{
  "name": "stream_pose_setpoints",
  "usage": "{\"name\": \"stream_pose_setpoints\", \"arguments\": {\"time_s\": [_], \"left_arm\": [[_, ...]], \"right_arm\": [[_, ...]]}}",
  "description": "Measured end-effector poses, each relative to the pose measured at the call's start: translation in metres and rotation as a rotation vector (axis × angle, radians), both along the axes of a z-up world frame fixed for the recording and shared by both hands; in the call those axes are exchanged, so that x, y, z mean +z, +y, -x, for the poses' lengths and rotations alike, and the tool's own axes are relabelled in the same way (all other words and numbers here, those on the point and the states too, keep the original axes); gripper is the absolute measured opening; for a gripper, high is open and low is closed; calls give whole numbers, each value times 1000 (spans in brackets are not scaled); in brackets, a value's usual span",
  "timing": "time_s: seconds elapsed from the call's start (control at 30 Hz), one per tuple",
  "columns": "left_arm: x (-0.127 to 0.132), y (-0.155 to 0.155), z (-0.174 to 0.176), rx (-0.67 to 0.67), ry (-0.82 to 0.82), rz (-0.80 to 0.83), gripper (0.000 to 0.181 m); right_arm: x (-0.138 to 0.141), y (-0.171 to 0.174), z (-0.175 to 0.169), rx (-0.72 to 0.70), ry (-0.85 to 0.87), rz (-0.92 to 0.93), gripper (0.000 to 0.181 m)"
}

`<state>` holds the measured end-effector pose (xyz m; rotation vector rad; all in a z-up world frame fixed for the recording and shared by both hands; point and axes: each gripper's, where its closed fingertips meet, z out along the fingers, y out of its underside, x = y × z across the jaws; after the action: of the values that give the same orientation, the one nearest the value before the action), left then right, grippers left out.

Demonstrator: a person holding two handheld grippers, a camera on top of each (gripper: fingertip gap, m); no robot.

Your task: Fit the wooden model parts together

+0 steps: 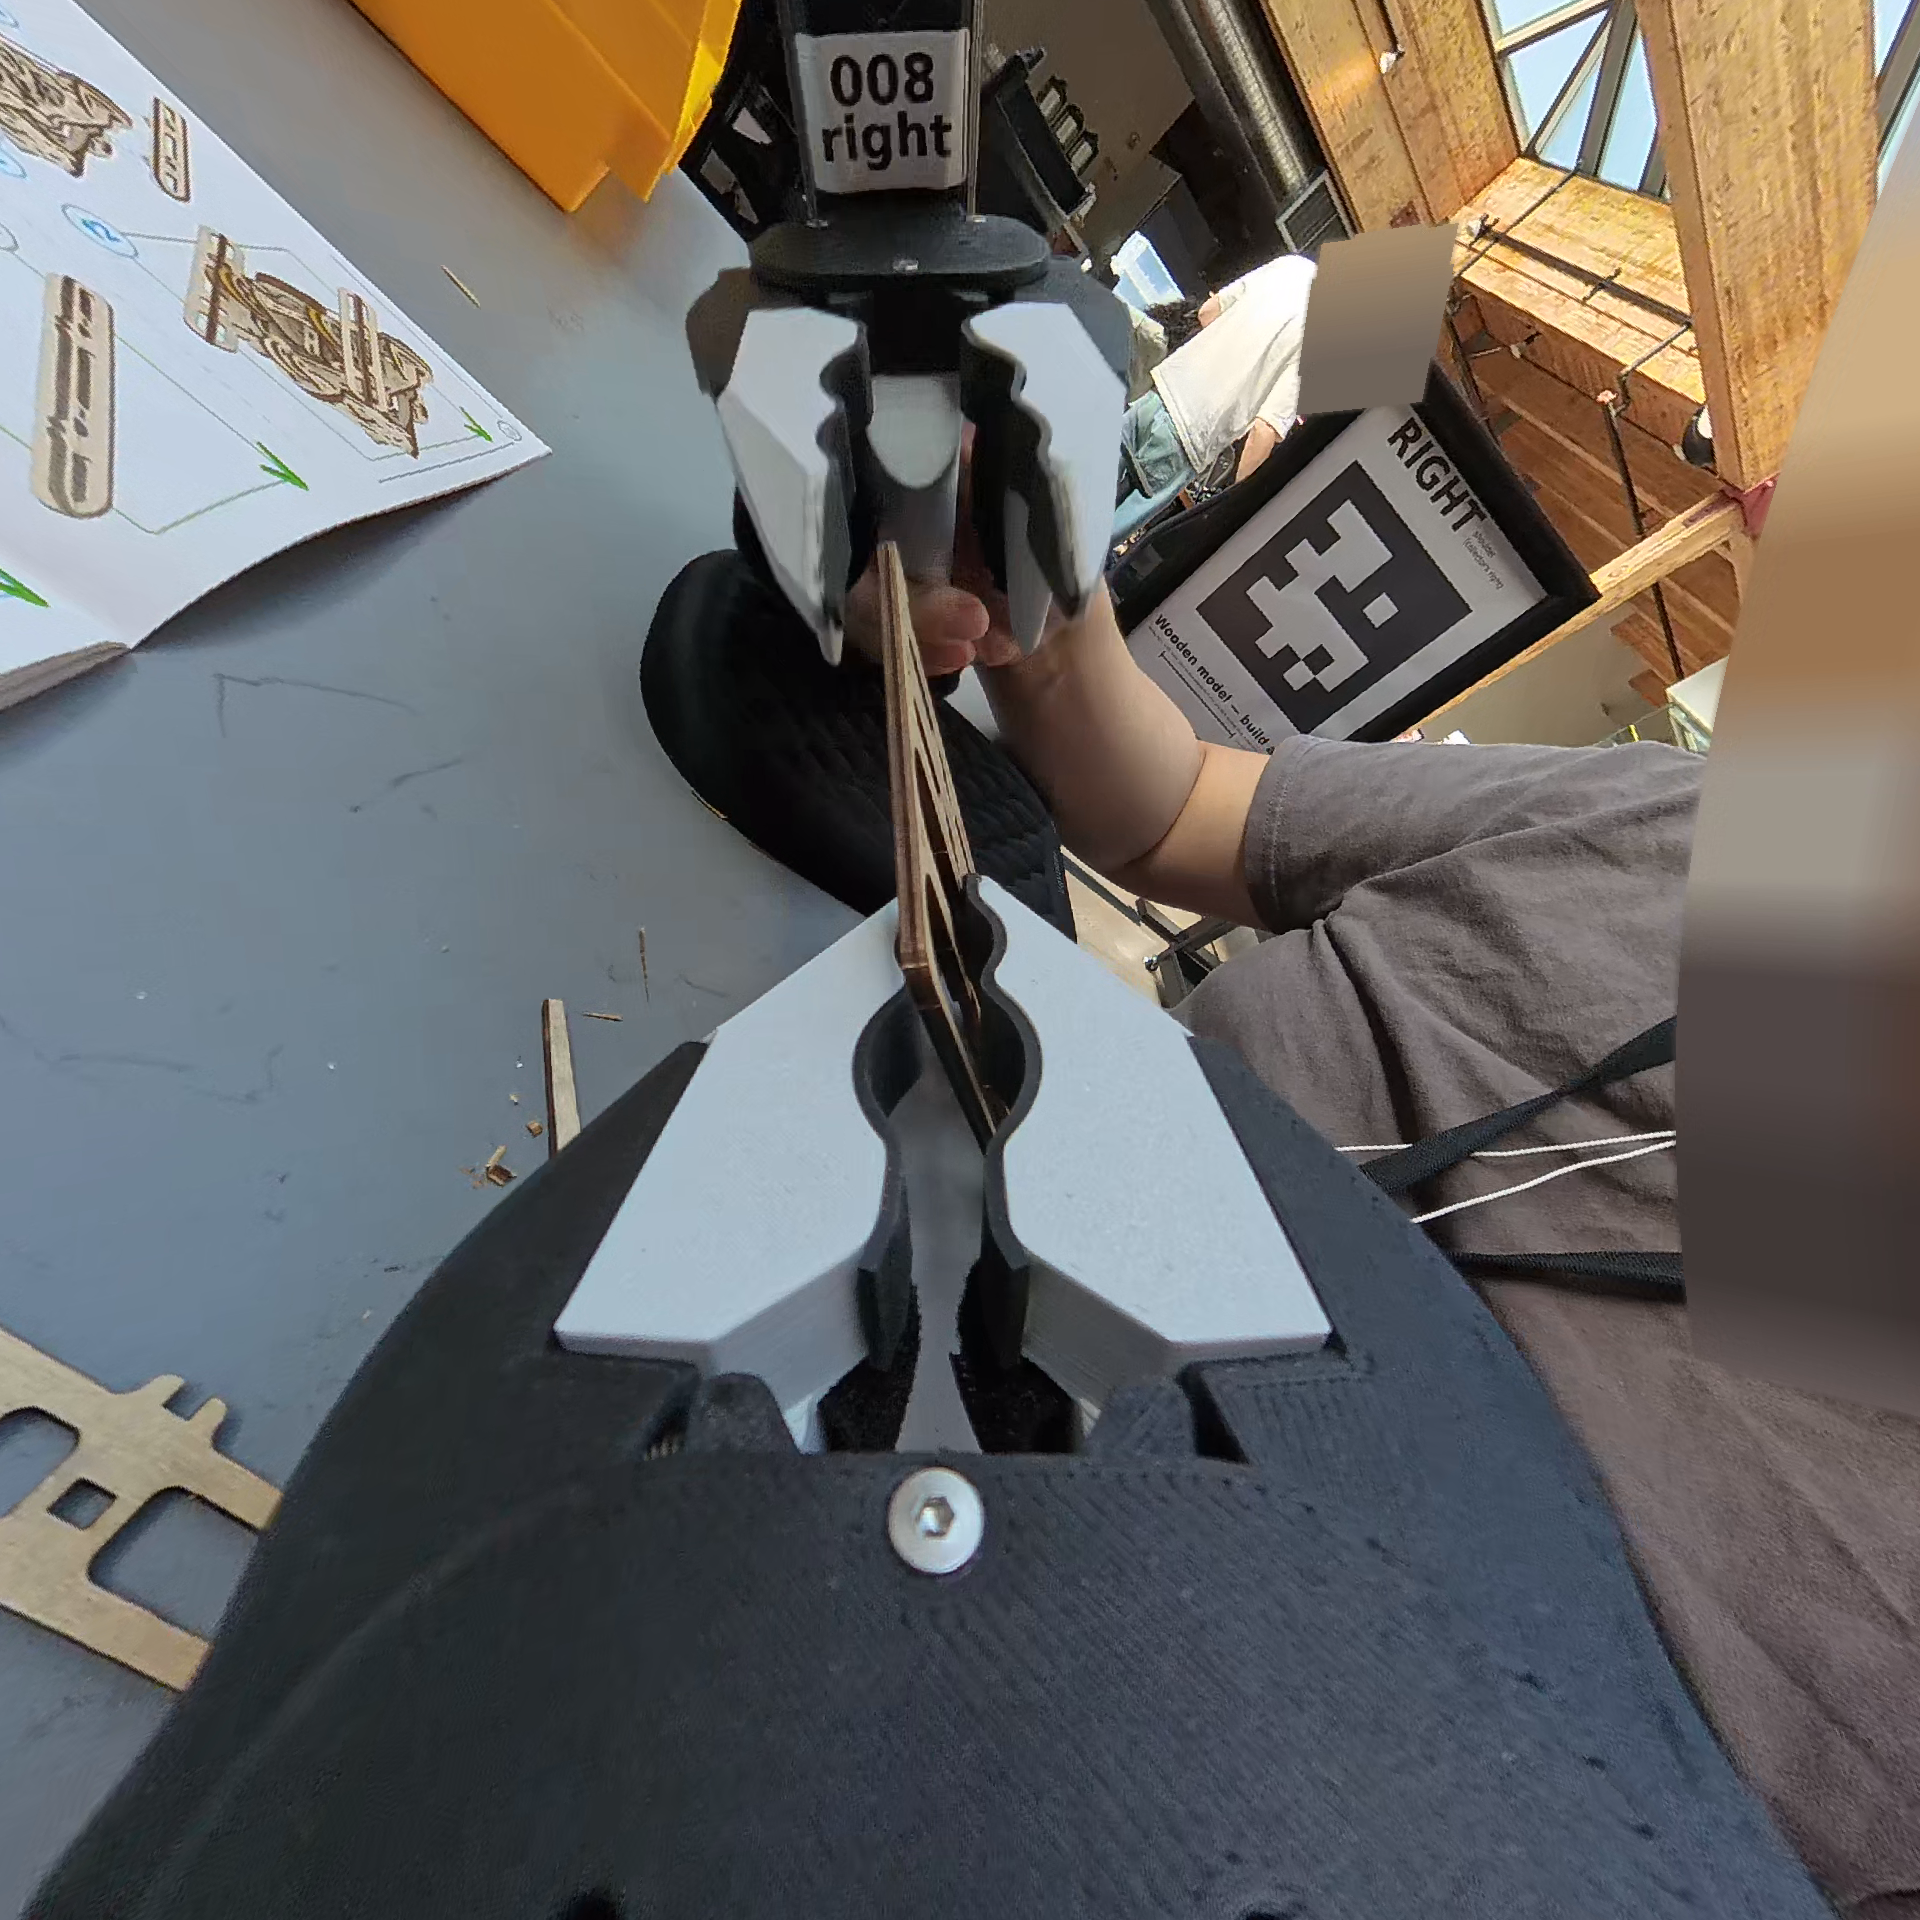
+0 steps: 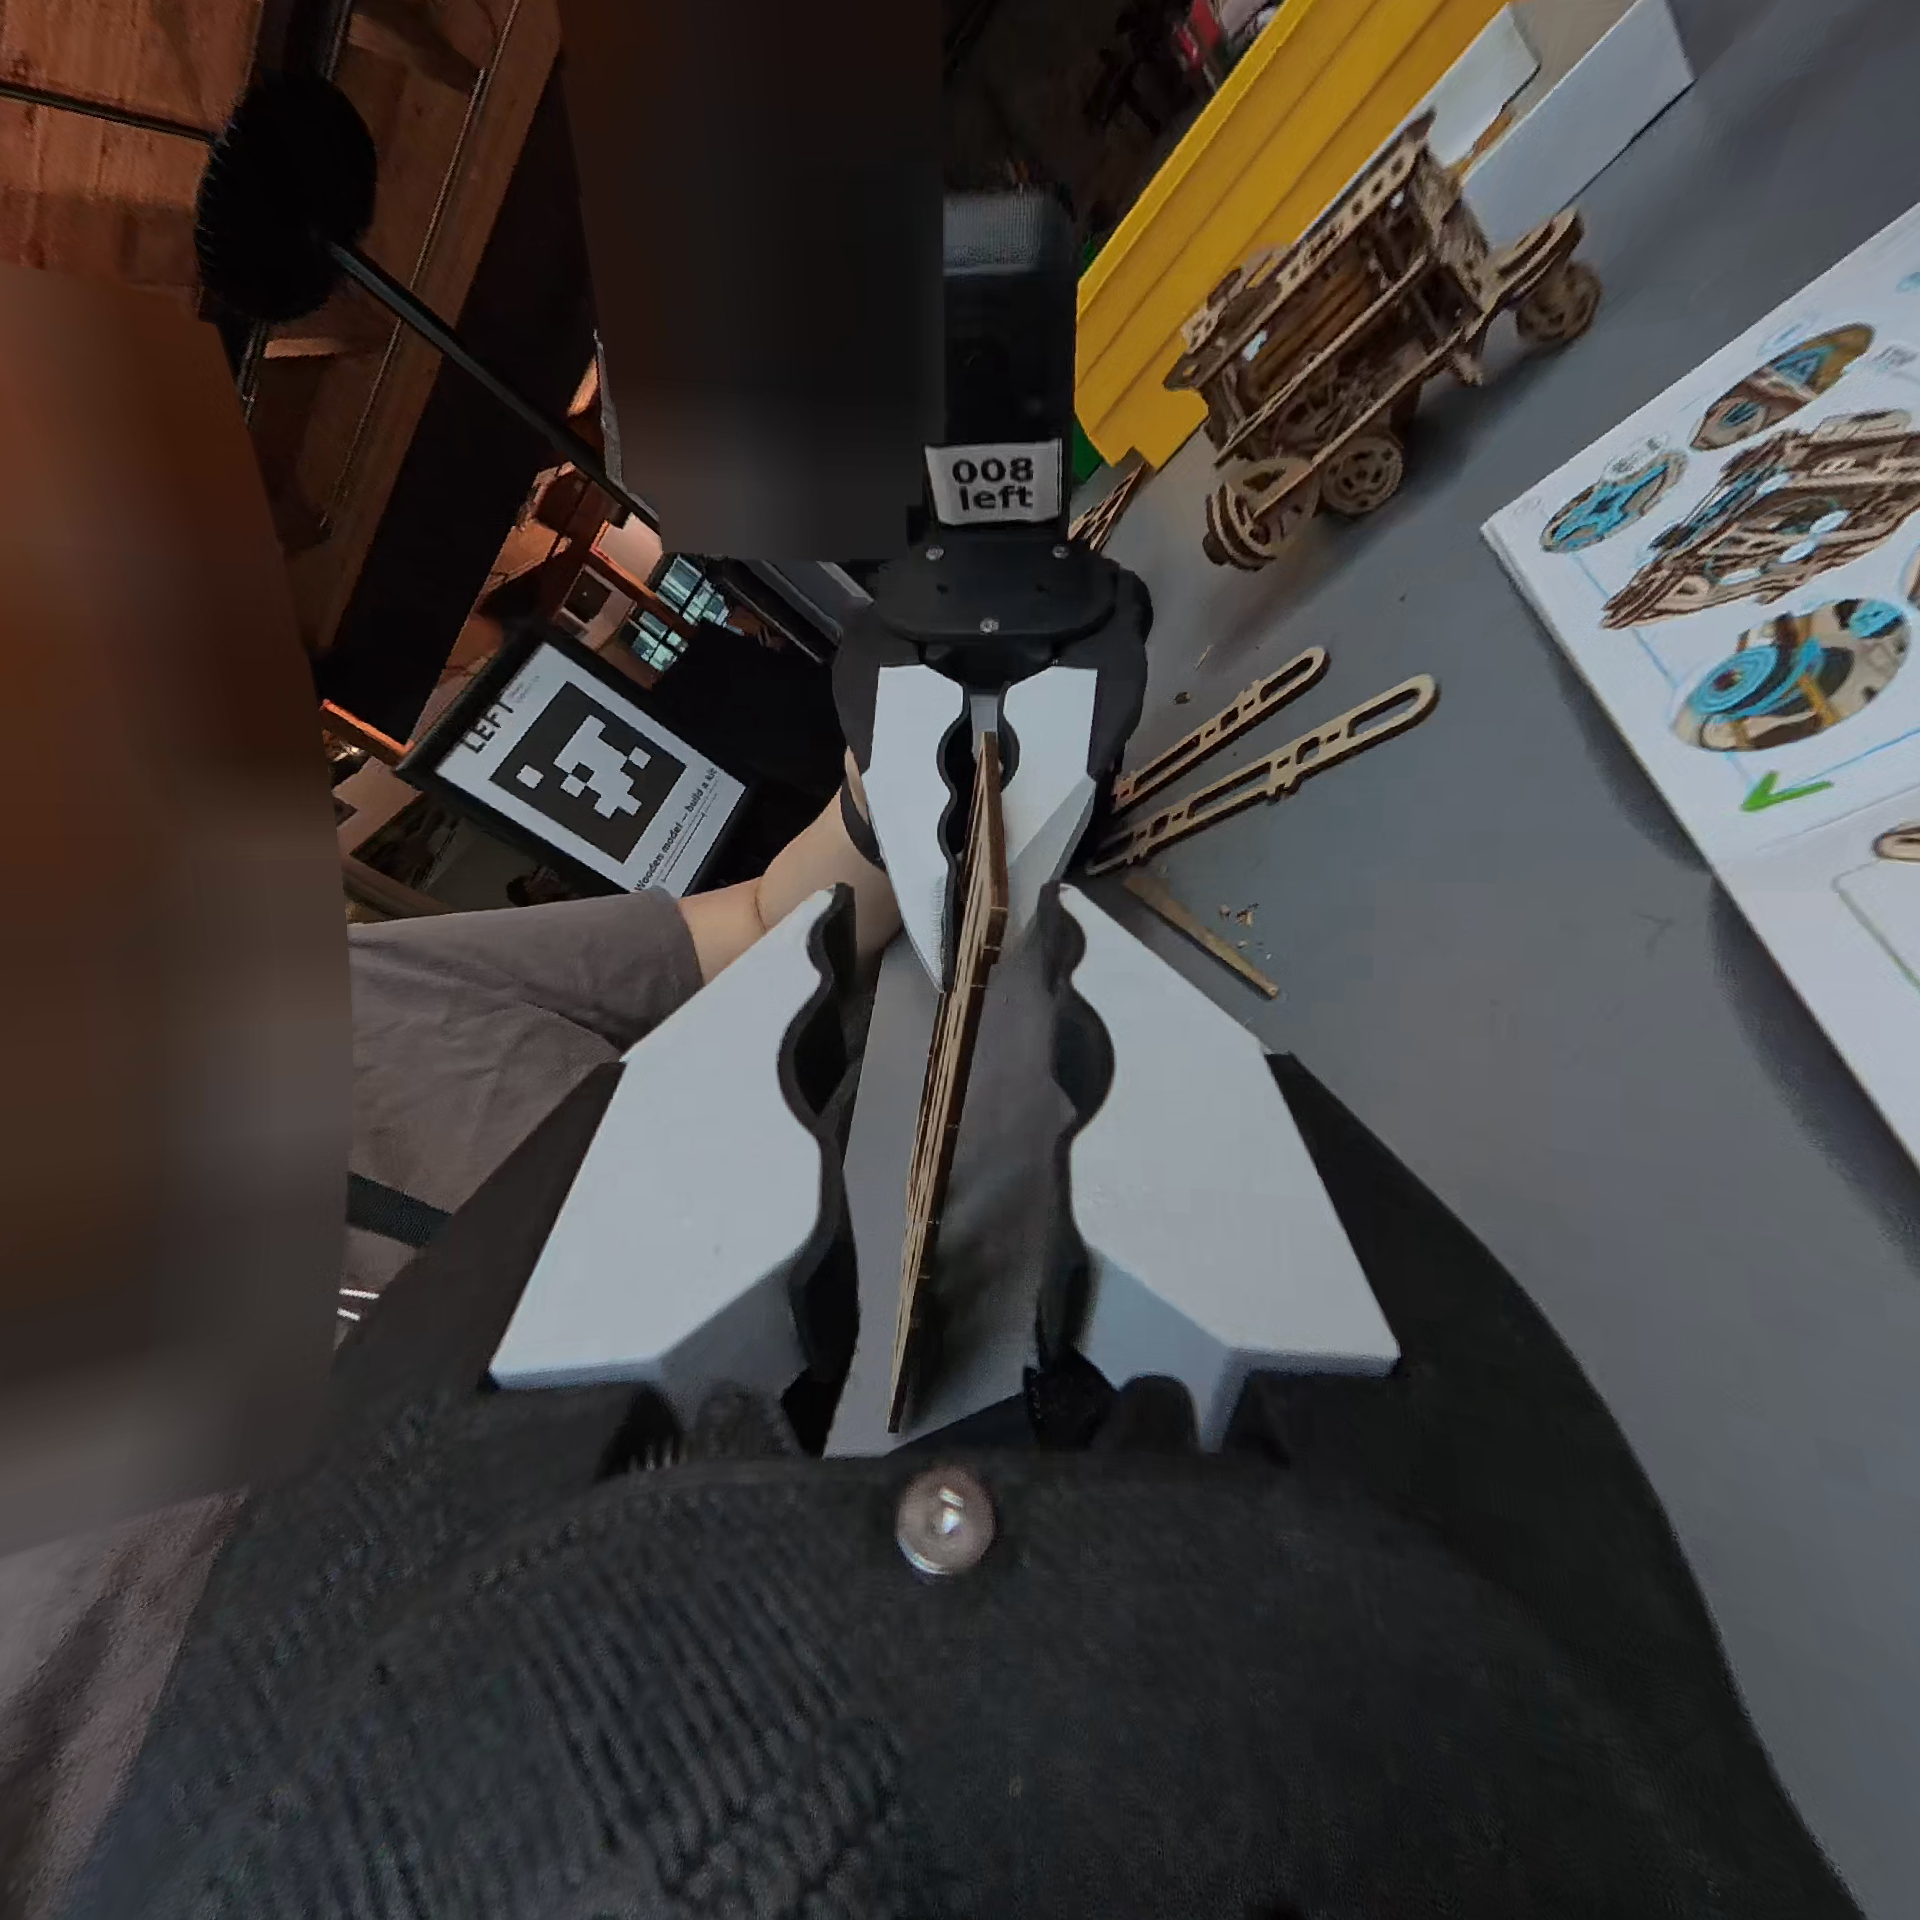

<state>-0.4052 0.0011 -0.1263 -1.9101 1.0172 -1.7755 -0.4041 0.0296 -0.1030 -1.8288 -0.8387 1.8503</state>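
A thin flat wooden part (image 1: 920, 748) with cut-outs, seen edge-on, is held in the air above the grey table (image 1: 312, 831). My left gripper (image 1: 935, 904) is shut on its near end. My right gripper (image 1: 928, 639) faces it, open, with the part's far end between its fingers. In the right wrist view the part (image 2: 956, 1039) runs deep between the spread fingers of my right gripper (image 2: 945, 904), apart from both. My left gripper (image 2: 987, 914) clamps it farther off.
An assembled wooden model vehicle (image 2: 1382, 343) stands by a yellow bin (image 2: 1195, 260). Two slotted wooden strips (image 2: 1268, 769) lie beside an open instruction booklet (image 2: 1766, 623). A cut-out wooden sheet (image 1: 94, 1486) and a small stick (image 1: 561, 1070) lie near the table's edge.
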Motion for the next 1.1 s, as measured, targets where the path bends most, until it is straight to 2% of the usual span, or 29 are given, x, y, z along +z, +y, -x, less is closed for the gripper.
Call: {"name": "stream_pose_setpoints", "arguments": {"time_s": [0.13, 0.17, 0.3, 0.43, 0.5, 0.6, 0.73, 0.8, 0.93, 1.1], "left_arm": [[5, 3, 3, 16, -12, -13, 0], [5, 3, 3, 17, -11, -15, 0], [3, 4, 3, 19, 3, -23, 0], [0, 5, 3, 24, 11, -19, 0], [0, 5, 3, 24, 12, -18, 0], [-2, 4, 2, 20, 19, -18, 0], [-2, 5, 3, 25, 24, -24, 0], [-1, 6, 4, 30, 23, -25, 0], [2, 5, 4, 30, 22, -40, 0], [4, 7, 6, 41, 15, -44, 0]], "right_arm": [[67, 43, -47, -290, 228, -159, 34], [71, 53, -55, -355, 208, -187, 34], [40, 82, -66, -562, -141, -361, 30], [19, 82, -55, -537, -410, -442, 30], [14, 80, -44, -502, -450, -429, 36], [15, 82, -30, -475, -407, -419, 37], [7, 81, -30, -434, -325, -464, 40], [2, 79, -36, -454, -277, -464, 40], [7, 81, -45, -511, -172, -430, 27], [5, 84, -48, -540, -185, -399, 24]]}}
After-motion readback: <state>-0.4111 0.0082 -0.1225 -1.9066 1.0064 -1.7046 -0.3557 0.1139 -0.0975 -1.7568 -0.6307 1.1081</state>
